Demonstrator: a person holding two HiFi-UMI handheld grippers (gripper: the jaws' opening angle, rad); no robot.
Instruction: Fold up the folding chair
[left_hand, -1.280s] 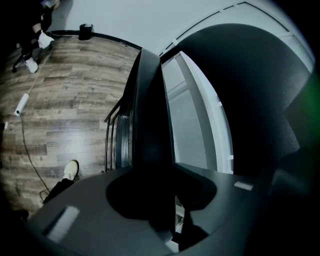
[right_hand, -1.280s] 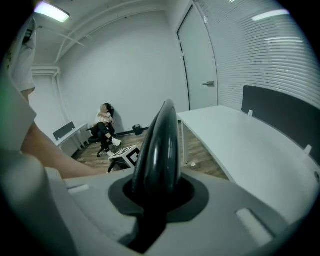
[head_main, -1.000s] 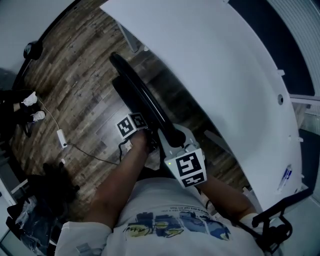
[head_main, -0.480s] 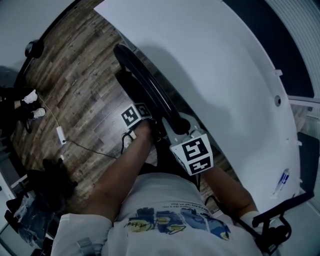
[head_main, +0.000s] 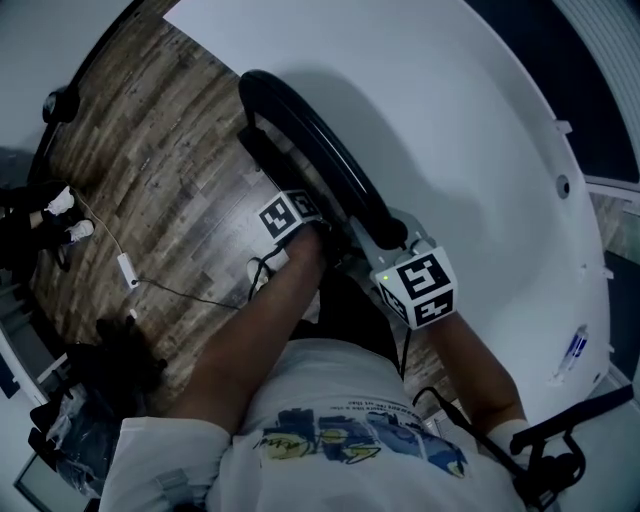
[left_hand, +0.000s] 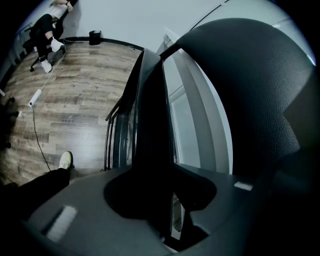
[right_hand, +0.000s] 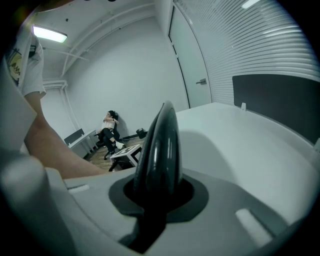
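Moved: chair and both grippers sit farther up and right than before, nearer the table.
Head view: black chair, flat and on edge, over the wood floor beside the white table.
Left gripper view: left gripper jaws slightly apart, clamped on a dark chair bar.
Right gripper view: right gripper jaws slightly apart, clamped on the chair's rounded black rim.
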